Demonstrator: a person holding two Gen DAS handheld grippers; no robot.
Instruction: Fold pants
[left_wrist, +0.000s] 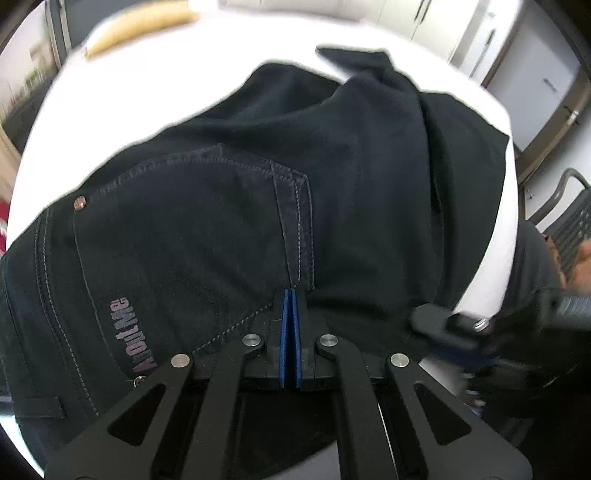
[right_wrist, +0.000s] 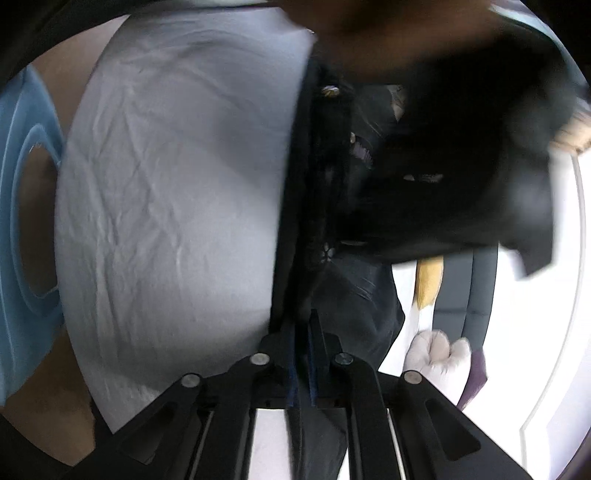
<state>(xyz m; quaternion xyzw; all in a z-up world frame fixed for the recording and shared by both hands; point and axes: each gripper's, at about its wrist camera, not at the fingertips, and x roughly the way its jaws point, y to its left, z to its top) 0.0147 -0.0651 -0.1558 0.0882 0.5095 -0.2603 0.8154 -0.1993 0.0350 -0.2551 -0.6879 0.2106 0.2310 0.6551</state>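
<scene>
- Dark pants (left_wrist: 280, 192) covered most of the white bench (left_wrist: 155, 99); bare strips were left along the far and left edges only.
- Left claw (left_wrist: 290, 295), its pads pressed together with nothing between, sat low over the pocket seam.
- Right claw (left_wrist: 436, 325) crowded in just beside the left one at the pants' near edge; little gap between them.
- Yellowish long object (left_wrist: 140, 26) lay at the bench's far edge, well apart from the pants.
- Right wrist view: white cloth (right_wrist: 177, 206) lay bare on the left; bunched dark fabric (right_wrist: 424, 177) blocked the right.
- Cabinets (left_wrist: 532, 81) and a chair (left_wrist: 569, 218) stood off the bench's right side.
</scene>
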